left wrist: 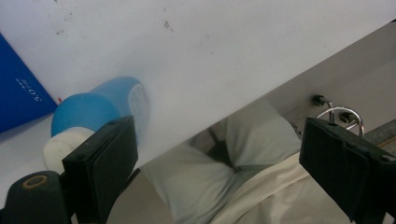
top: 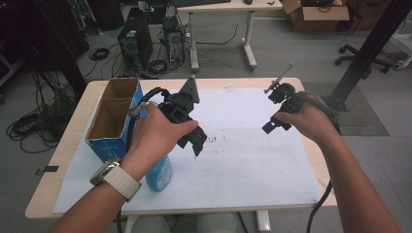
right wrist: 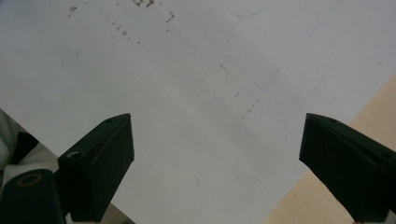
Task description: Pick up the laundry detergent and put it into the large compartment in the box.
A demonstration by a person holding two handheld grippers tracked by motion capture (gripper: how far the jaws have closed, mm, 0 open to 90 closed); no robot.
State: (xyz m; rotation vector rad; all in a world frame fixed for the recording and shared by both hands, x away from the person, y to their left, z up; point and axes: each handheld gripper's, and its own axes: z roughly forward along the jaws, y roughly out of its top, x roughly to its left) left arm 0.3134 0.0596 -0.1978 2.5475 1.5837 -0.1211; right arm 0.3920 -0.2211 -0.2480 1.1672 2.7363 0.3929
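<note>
A light blue bottle (top: 159, 174) with a white cap lies on its side on the white sheet near the front left, partly under my left forearm. In the left gripper view the bottle (left wrist: 100, 107) shows just beyond the left jaw. My left gripper (top: 195, 143) hangs above the sheet to the right of the bottle, open, nothing between its jaws. My right gripper (top: 275, 125) is held above the sheet's right part, open and empty; in the right gripper view its jaws stand wide over the bare sheet (right wrist: 196, 93).
An open blue cardboard box (top: 112, 116) with two compartments stands at the table's left edge. The white sheet (top: 252, 155) covers most of the wooden table (top: 58, 160). Beyond the table are computer towers, cables, a desk and a dark post at the right.
</note>
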